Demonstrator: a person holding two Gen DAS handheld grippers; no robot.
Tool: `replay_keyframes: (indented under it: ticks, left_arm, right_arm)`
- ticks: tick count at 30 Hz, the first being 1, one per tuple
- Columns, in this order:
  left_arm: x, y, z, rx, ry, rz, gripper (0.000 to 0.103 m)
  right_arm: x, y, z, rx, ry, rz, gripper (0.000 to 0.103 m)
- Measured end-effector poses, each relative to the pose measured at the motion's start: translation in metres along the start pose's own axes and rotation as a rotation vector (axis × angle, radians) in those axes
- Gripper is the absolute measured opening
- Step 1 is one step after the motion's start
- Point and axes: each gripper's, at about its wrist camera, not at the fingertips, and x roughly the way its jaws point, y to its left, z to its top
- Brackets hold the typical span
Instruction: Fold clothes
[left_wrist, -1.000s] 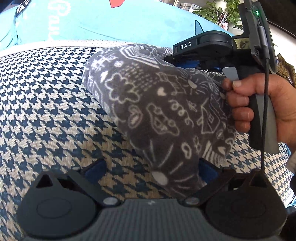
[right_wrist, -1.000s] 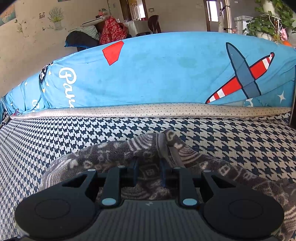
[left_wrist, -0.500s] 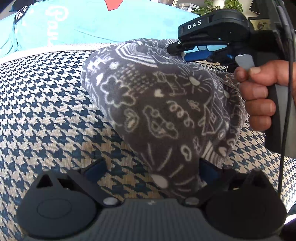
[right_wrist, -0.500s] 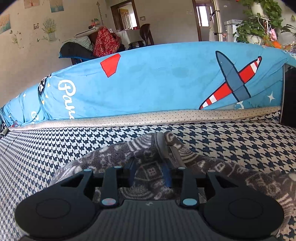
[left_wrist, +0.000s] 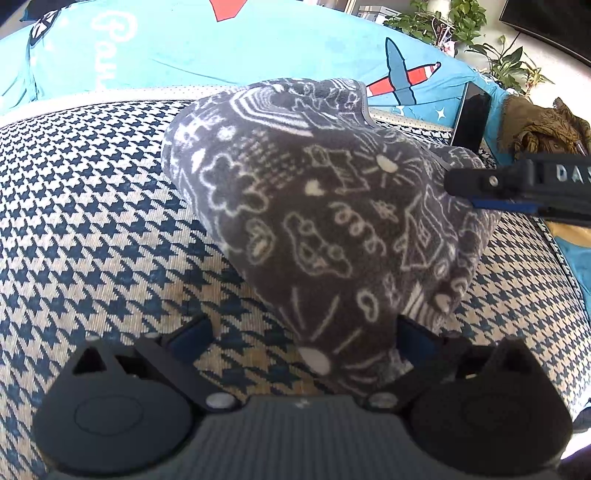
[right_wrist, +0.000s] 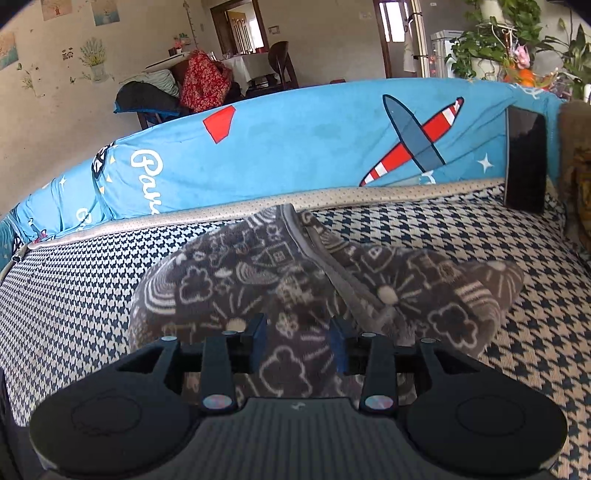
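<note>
A fold was being finished: one grey doodle-print garment lay bunched on the houndstooth cushion, just ahead of both tongs. The right gripper was being opened, cloth between unpressed pads; the left gripper was spread wide, gripping nothing. Next, flattening seemed called for. Counted: one garment, two grippers.

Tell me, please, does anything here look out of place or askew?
Only the grey patterned garment: it sits bunched in a lump on the houndstooth cushion, its hem running askew, not flat. Nothing looks spilled or damaged.
</note>
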Motion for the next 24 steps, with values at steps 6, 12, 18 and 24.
replay_keyframes:
  ticks: [6,12,18,24]
  left_arm:
    - [-0.017,0.0,0.004,0.037,-0.033,0.006,0.103]
    - [-0.041,0.004,0.016,0.02,-0.109,0.005,0.103]
    - [-0.036,0.012,0.034,-0.062,-0.136,-0.012,0.103]
    - [0.0,0.009,0.039,-0.098,-0.062,0.04,0.103]
  right_arm:
    - [-0.016,-0.007,-0.021,-0.025,0.024,0.007,0.041]
    - [-0.012,-0.018,-0.025,-0.039,0.049,-0.028,0.041]
    - [-0.008,-0.026,-0.021,-0.015,0.039,-0.044,0.041]
    - [0.009,-0.026,-0.024,-0.042,0.089,-0.091,0.046]
